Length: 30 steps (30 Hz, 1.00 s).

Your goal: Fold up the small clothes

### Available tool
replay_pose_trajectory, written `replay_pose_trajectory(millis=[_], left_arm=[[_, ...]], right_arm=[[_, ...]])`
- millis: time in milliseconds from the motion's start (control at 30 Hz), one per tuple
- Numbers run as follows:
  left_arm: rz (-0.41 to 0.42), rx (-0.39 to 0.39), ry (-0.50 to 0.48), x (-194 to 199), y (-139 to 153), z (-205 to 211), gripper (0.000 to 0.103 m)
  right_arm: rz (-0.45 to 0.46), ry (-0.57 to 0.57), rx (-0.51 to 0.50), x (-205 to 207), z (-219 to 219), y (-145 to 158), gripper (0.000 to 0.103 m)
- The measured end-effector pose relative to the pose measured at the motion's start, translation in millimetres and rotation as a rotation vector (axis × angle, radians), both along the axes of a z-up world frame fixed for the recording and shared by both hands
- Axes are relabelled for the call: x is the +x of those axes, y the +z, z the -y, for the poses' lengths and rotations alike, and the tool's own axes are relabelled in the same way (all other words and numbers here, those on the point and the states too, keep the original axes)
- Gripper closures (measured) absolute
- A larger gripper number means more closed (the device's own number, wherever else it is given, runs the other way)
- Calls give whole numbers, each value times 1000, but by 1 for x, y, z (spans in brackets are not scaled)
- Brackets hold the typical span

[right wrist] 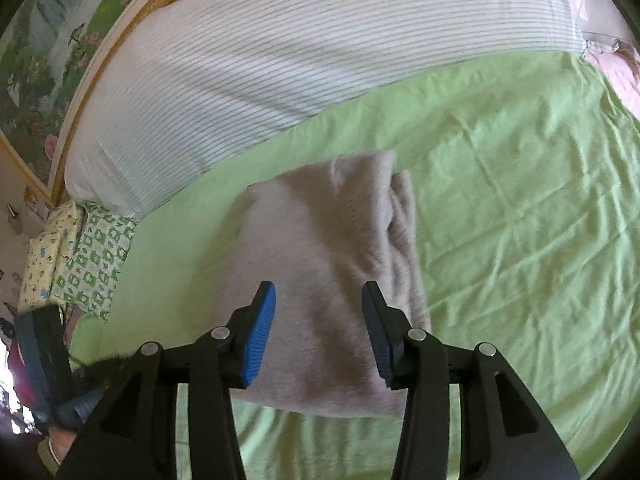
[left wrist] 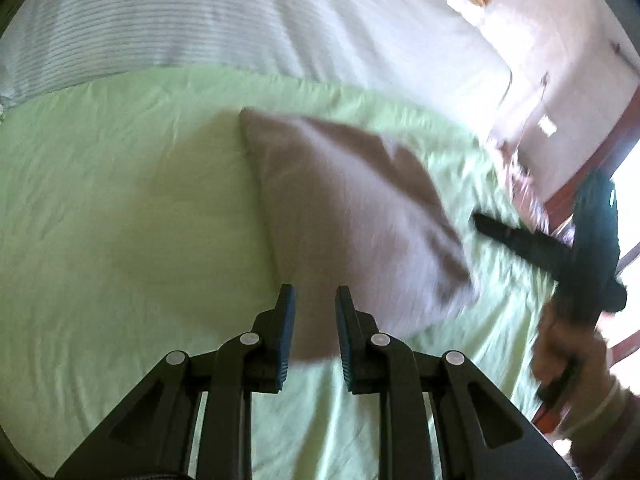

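A folded grey-beige garment (left wrist: 352,216) lies on the green bedsheet (left wrist: 120,200). My left gripper (left wrist: 315,294) is open and empty, its tips just above the garment's near edge. In the right wrist view the same garment (right wrist: 328,264) lies folded, with a rolled layer along its right side. My right gripper (right wrist: 318,292) is open and empty, hovering over the garment's near half. The right gripper also shows in the left wrist view (left wrist: 480,222), held in a hand at the right. The left gripper shows at the lower left of the right wrist view (right wrist: 40,352).
A white striped pillow or duvet (right wrist: 280,60) lies across the bed's far side. Small patterned cloths (right wrist: 80,256) sit at the bed's left edge. A gold-framed floral picture (right wrist: 60,40) is behind. A wooden door frame (left wrist: 592,152) stands at the right.
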<state>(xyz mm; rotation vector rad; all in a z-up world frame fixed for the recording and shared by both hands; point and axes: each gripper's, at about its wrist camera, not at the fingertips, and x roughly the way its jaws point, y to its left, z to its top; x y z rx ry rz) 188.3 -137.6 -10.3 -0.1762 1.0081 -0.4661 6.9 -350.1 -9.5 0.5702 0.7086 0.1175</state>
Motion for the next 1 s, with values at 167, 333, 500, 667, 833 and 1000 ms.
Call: replay_pose_trajectory(millis=[167, 333, 500, 667, 833, 1000], left_arm=[[-1, -38, -21, 46, 0, 22, 83], [-16, -87, -53, 68, -10, 37, 83], [-81, -78, -66, 65, -42, 46, 84], [-121, -34, -43, 56, -69, 51, 83], [-59, 62, -16, 47, -70, 67, 83], [-48, 68, 4, 35, -54, 59, 77]], right_arm=[[-33, -49, 0, 7, -8, -2, 63], [-70, -6, -26, 24, -21, -10, 77], [-128, 8, -32, 28, -16, -32, 80], [-183, 48, 4, 18, -4, -70, 98], [-154, 96, 47, 18, 9, -80, 103], [-141, 140, 46, 16, 17, -72, 103]])
